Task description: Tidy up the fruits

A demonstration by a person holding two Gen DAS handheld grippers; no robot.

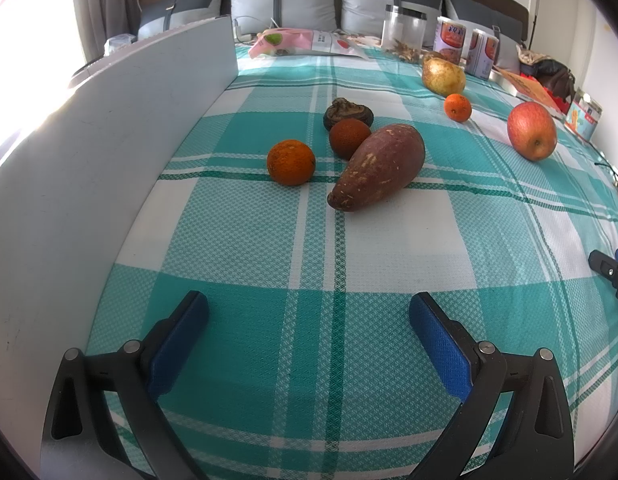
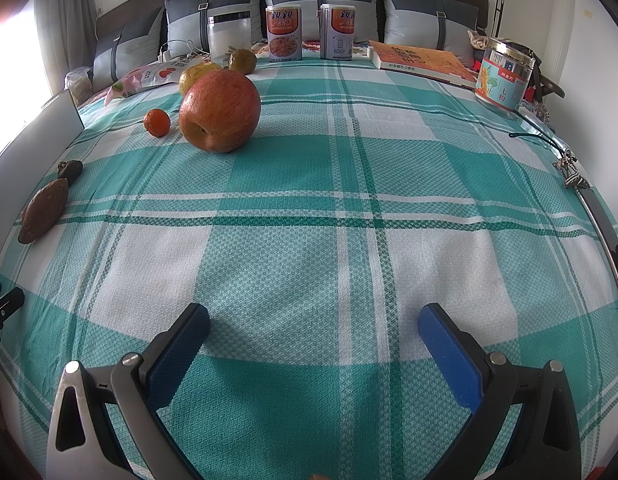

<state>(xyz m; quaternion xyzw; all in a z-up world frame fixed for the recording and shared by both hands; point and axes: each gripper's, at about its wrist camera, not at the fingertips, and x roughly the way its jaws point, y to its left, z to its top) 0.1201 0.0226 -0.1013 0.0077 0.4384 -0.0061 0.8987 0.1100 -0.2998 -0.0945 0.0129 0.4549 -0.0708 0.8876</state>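
On the teal plaid cloth [image 1: 349, 248] lie a sweet potato [image 1: 379, 166], an orange [image 1: 291, 162], a darker brownish orange [image 1: 349, 138] and a shrivelled dark fruit [image 1: 347, 112] behind it. Farther right are a pear [image 1: 443, 76], a small tangerine [image 1: 457, 107] and a red apple [image 1: 531, 130]. My left gripper [image 1: 309, 312] is open, empty, well short of the sweet potato. In the right wrist view the apple [image 2: 220, 111], tangerine [image 2: 157, 122] and pear [image 2: 193, 74] sit far left ahead. My right gripper [image 2: 313, 322] is open over bare cloth.
A white board [image 1: 109, 152] walls the left side. Along the back stand a clear jar [image 2: 228, 36], two cans [image 2: 284, 34], a snack bag [image 1: 297, 42], a book [image 2: 421, 60] and a labelled jar [image 2: 505, 74]. A cord and keys [image 2: 569, 172] lie at the right edge.
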